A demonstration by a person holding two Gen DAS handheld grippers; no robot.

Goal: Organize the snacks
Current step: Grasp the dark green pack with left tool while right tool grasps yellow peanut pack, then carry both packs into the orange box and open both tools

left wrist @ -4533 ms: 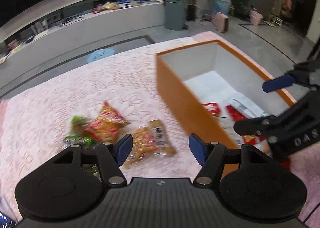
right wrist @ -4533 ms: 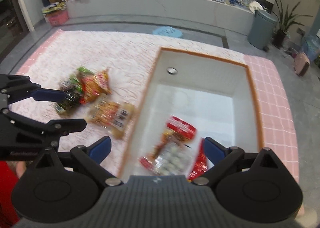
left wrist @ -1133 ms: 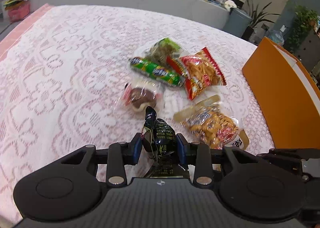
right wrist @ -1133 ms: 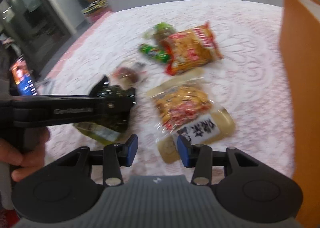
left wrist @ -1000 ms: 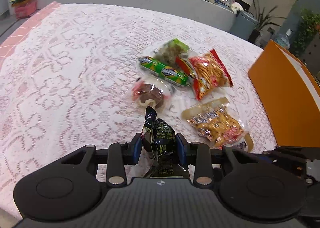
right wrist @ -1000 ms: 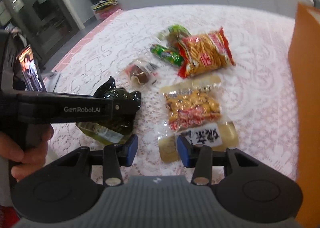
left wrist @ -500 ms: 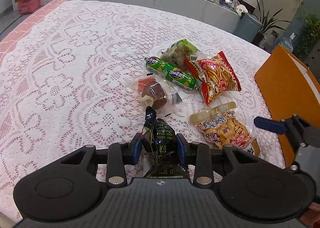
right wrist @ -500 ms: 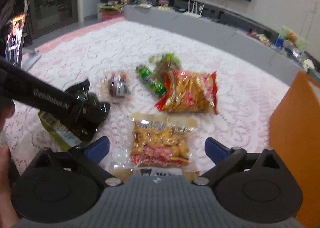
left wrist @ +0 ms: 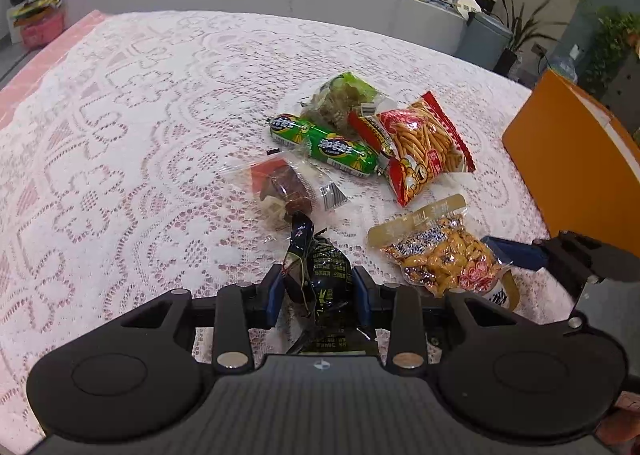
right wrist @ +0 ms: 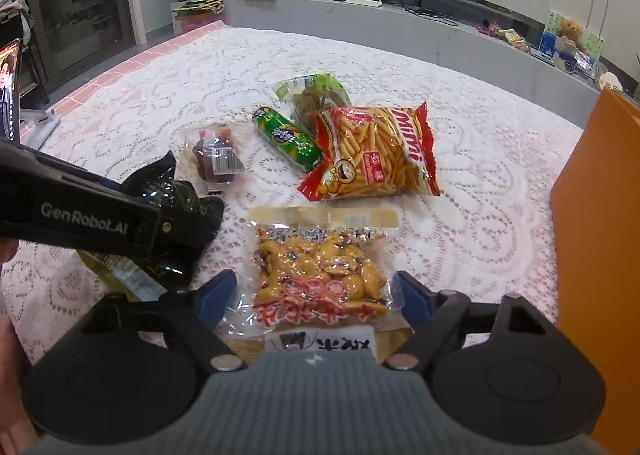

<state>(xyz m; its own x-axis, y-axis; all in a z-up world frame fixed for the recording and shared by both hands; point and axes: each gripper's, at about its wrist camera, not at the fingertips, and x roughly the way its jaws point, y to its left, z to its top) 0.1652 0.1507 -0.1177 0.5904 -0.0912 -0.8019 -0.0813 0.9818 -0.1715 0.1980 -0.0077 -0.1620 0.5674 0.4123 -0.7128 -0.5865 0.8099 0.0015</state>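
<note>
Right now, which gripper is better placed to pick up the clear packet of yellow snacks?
The right gripper: its closing jaws already straddle the yellow snack packet. The left gripper is shut on the dark packet.

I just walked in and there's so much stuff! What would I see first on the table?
Probably the bright red bag of stick snacks in the middle of the white lace tablecloth, with a green sausage lying beside it. Closer in, the left claw pinches a dark shiny packet, while the right claw is closing around a clear pack of yellow snacks.
</note>
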